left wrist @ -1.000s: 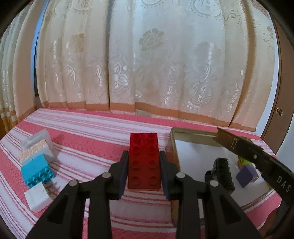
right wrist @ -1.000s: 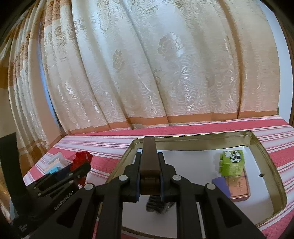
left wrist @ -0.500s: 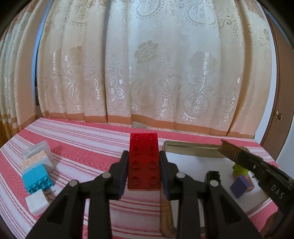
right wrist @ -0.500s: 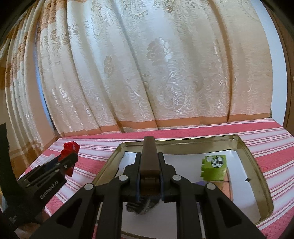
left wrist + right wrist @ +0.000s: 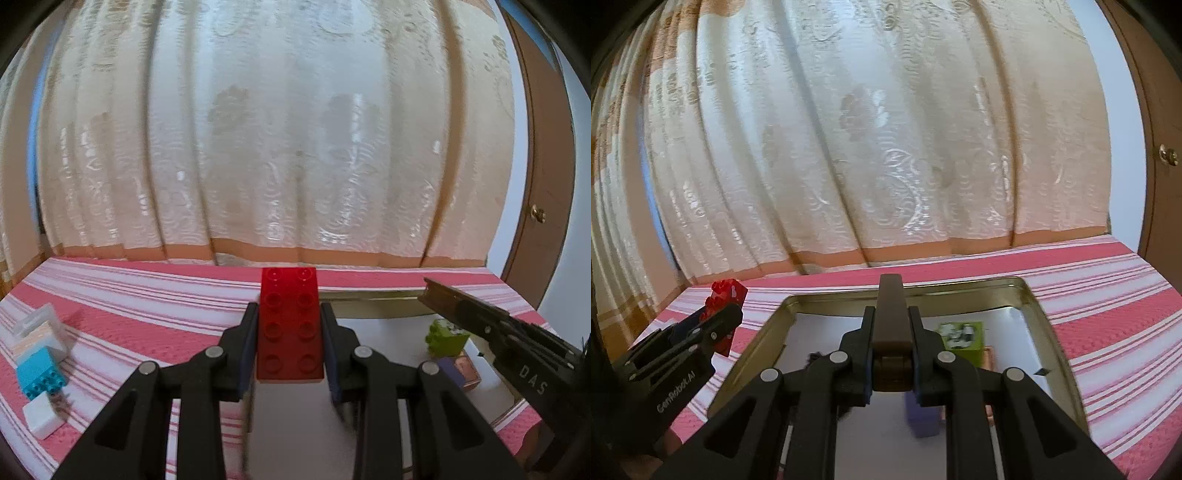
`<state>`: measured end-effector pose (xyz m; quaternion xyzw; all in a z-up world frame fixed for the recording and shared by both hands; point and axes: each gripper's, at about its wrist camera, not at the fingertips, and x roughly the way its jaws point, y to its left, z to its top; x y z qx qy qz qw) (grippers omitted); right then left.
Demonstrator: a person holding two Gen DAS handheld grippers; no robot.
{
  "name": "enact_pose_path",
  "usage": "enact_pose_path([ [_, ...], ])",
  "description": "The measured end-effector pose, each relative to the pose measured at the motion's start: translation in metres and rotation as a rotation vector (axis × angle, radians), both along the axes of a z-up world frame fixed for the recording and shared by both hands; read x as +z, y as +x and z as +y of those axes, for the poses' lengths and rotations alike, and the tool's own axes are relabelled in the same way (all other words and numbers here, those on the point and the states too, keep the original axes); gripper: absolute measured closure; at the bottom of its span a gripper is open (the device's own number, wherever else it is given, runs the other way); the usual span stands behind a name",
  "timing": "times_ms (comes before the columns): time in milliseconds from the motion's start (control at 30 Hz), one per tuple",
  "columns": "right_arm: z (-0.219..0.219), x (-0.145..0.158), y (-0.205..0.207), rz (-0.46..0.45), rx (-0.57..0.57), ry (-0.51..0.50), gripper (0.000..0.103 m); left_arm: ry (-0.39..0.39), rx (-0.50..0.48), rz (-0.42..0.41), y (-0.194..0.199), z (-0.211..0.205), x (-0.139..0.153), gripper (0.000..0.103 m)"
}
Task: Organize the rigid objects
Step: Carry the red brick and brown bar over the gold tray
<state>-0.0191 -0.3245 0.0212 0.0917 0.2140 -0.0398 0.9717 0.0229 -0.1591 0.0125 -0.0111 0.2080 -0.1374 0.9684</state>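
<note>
The left claw (image 5: pixel 290 332) clamps the red brick (image 5: pixel 290 325) by its long sides, holding it level above the tray (image 5: pixel 1049 332) for a clean drop. The right claw (image 5: pixel 891 354) is closed on a brown bar (image 5: pixel 891 317) over the same tray, where a green block (image 5: pixel 964 334) already sits.

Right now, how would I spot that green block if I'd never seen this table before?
Find the shallow metal tray on the pink striped cloth, in front of the curtain. Inside it, toward its right half, stands the green block, just behind a purple block. It is the only lime-green piece, with a black-and-white picture on top.
</note>
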Motion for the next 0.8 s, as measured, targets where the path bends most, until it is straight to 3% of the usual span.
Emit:
enact_pose_path([
  [333, -0.017, -0.002, -0.001, 0.012, -0.033, -0.022, 0.086, 0.038, -0.042, 0.02, 0.006, -0.026, -0.009, 0.073],
  [800, -0.015, -0.008, 0.004, 0.053, -0.047, -0.035, 0.086, 0.069, -0.046, 0.043, 0.008, -0.032, -0.02, 0.073],
])
